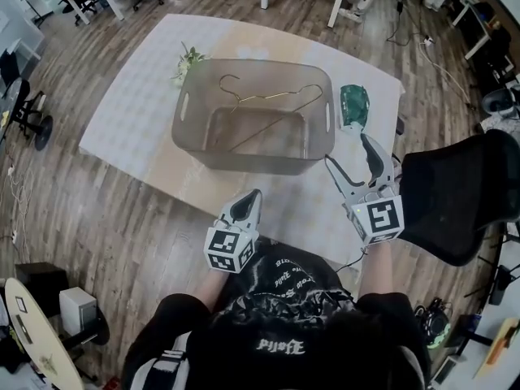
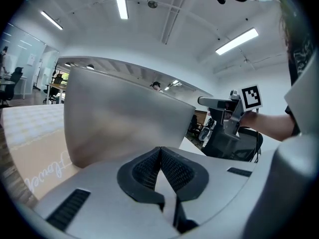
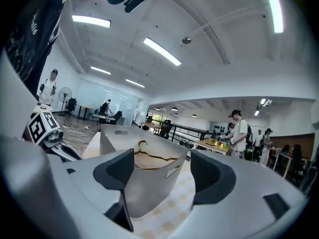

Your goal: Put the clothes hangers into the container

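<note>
We look down on a pale checked worktop (image 1: 130, 112) set on a wood floor (image 1: 97, 210) in an open office, with a black chair (image 1: 455, 201) by its right edge. A translucent grey container (image 1: 244, 159) stands mid-worktop; inside, a gold wire hanger (image 1: 268, 97) leans on its far wall. A small plant (image 1: 188, 59) lies beside the container's far left corner and a green object (image 1: 354, 102) near the right edge. Our left gripper (image 1: 248, 204) has its jaws pressed together and empty; our right gripper (image 1: 348, 151) is spread, holding nothing.

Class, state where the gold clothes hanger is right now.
Head view: the gold clothes hanger rests inside the grey container, against its far wall, left of the green object.
</note>
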Motion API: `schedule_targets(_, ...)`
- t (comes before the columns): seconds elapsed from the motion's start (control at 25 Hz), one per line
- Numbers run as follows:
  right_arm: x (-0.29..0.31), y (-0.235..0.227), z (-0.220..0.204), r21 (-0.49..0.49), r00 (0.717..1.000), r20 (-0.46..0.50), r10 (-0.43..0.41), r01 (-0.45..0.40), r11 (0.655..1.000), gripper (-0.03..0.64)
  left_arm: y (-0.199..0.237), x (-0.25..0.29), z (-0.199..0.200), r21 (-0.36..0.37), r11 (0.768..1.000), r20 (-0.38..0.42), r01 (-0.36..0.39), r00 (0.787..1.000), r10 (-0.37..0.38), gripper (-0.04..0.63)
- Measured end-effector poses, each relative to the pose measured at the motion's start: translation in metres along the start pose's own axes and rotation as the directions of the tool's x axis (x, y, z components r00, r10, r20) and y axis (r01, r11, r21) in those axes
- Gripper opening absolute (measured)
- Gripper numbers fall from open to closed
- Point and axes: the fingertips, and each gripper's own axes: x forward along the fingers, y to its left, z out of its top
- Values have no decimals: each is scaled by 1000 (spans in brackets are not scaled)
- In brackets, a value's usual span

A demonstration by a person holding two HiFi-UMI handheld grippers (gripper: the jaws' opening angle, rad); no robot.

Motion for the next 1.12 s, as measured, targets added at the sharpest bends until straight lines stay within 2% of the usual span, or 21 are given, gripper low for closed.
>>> schedule_targets(0.36,-19,41,-64,148,995,-91,33,-20,989,357,-3,2,0,-6,1000,10,3,1000,-3,20)
schedule_targets(0.6,-27,56,-90,220,990,-138,42,-11,975,350,-4,0,2,-6,1000,19,0,1000,0,20)
schedule_targets(0.8,-28,65,-112,191,976,-207,66,-26,981,347,-5,-1,2,-8,1000,16,-7,1000,7,20)
schedule_targets(1.0,-28,77,-118,199,970,-219,103,-59,978,342,-4,-5,1,-7,1000,20,-19,1000,19,20)
schedule_targets(1.08,-28,79,-116,190,970,-218,111,-70,979,304,-2,-7,2,-17,999,25,-33,999,34,20)
schedule_targets(1.12,-28,80,-115,186,969,-217,114,-74,980,256,0,-8,2,-22,999,28,-41,999,41,20)
